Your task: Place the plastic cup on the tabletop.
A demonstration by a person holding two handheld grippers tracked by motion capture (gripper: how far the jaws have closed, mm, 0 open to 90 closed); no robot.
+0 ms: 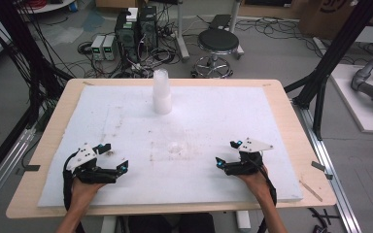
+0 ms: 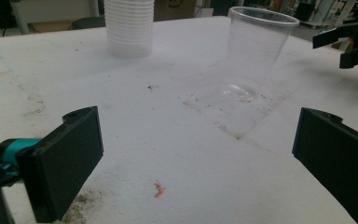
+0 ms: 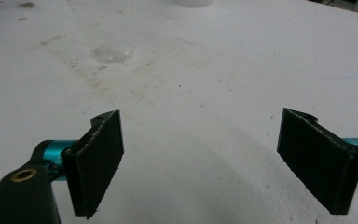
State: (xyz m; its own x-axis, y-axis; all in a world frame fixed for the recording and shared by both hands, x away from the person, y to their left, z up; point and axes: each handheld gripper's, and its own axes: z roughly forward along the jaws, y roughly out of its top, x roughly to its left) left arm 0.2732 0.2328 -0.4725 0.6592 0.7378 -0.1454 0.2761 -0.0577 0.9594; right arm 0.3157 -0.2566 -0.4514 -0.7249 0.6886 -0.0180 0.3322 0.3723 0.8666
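A stack of clear plastic cups (image 1: 162, 93) stands upright at the back middle of the white foam board (image 1: 213, 111). A single clear cup (image 1: 175, 145) stands upright near the board's centre, faint from above. In the left gripper view the single cup (image 2: 254, 56) rises ahead and to the right, with the stack (image 2: 129, 28) behind it. The cup's round base (image 3: 113, 50) sits ahead and to the left in the right gripper view. My left gripper (image 1: 116, 157) rests at the front left, open and holding nothing. At the front right, my right gripper (image 1: 227, 153) is also open with nothing between its jaws.
The foam board lies on a wooden table (image 1: 301, 145) with a bare rim all round. A small orange scrap (image 2: 159, 189) lies on the board just ahead of the left jaws. Beyond the table stand a stool (image 1: 218, 43) and computer boxes (image 1: 136, 29) among floor cables.
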